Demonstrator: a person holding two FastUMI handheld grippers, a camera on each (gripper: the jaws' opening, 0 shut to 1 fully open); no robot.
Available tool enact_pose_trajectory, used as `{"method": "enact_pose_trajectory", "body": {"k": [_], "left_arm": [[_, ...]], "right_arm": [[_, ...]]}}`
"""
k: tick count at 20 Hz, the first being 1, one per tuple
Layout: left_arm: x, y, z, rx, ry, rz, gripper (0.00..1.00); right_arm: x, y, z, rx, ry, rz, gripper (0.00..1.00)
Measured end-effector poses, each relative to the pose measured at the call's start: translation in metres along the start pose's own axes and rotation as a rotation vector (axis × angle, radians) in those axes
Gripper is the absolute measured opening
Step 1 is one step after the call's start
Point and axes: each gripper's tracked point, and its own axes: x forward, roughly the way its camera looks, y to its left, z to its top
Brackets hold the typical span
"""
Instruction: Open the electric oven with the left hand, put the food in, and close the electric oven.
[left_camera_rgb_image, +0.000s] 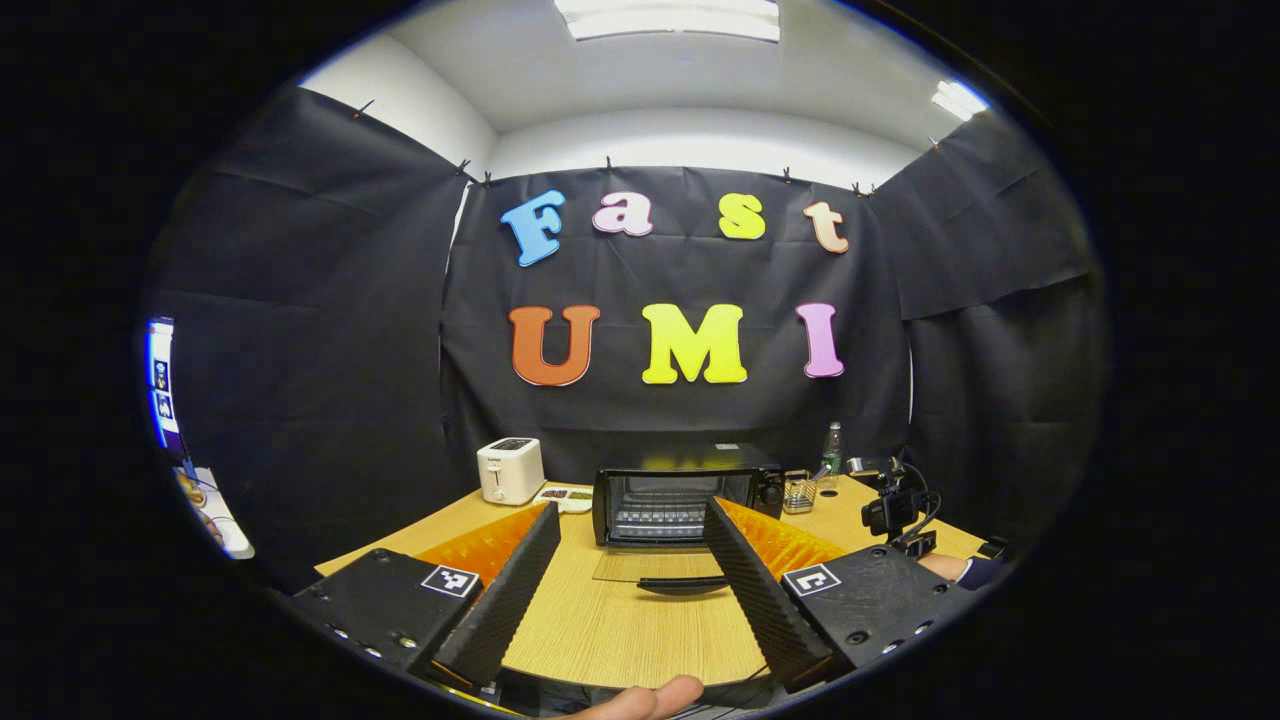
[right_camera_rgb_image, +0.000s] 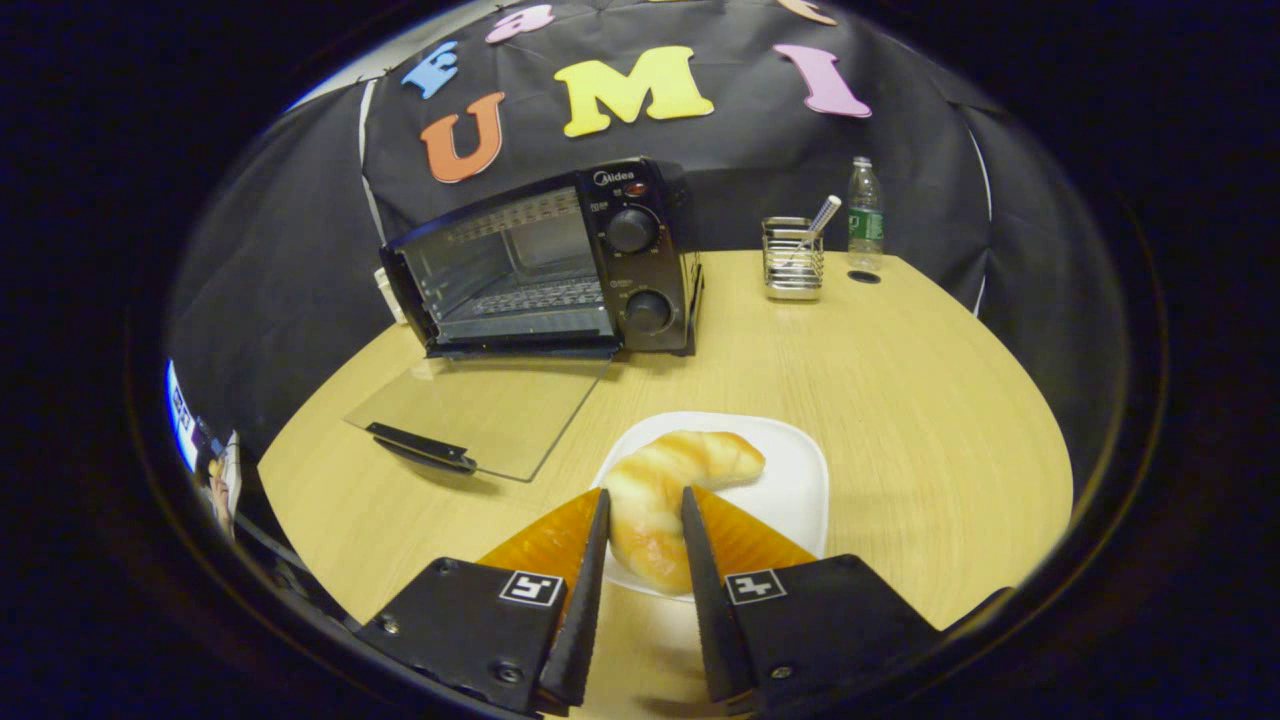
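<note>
Right gripper (right_camera_rgb_image: 640, 510) angles down, fingers clamped on the croissant (right_camera_rgb_image: 665, 490) over its plate (right_camera_rgb_image: 790, 480). Left gripper (left_camera_rgb_image: 630, 530) stands level, wide apart, empty. Ahead of it, across bare table (left_camera_rgb_image: 640, 630), the oven (left_camera_rgb_image: 685, 490) gapes, door (left_camera_rgb_image: 655, 568) flat.

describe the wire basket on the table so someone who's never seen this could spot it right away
Start at the black electric oven, whose glass door lies open on the wooden table. On its knob side stands the wire basket, next to a clear bottle. It is the only shiny metal mesh container, with a utensil handle sticking out.
</note>
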Motion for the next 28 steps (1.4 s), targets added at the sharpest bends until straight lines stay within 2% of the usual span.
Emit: {"method": "enact_pose_trajectory", "body": {"k": [4,9,16,20,22,26,28], "left_arm": [[-0.001,0.008,0.003,-0.017,-0.012,0.009,0.95],[0.001,0.011,0.002,-0.013,-0.012,0.010,0.95],[-0.002,0.029,0.003,-0.002,-0.014,0.030,0.95],[0.000,0.050,-0.002,-0.032,0.005,0.064,0.95],[0.003,0.060,-0.004,-0.040,0.015,0.076,0.95],[0.012,0.072,-0.008,-0.013,0.040,0.089,0.94],[0.015,0.072,-0.009,-0.002,0.045,0.079,0.94]], "right_arm": [[-0.020,0.014,0.024,0.045,-0.073,0.030,0.45],[-0.035,0.054,0.059,0.168,-0.177,0.141,0.45],[-0.001,0.122,0.097,0.266,-0.275,0.227,0.45],[0.039,0.150,0.130,0.256,-0.390,0.178,0.43],[0.062,0.156,0.146,0.254,-0.436,0.120,0.45],[0.117,0.161,0.165,0.218,-0.437,0.015,0.45],[0.145,0.161,0.169,0.234,-0.403,-0.002,0.45]]}}
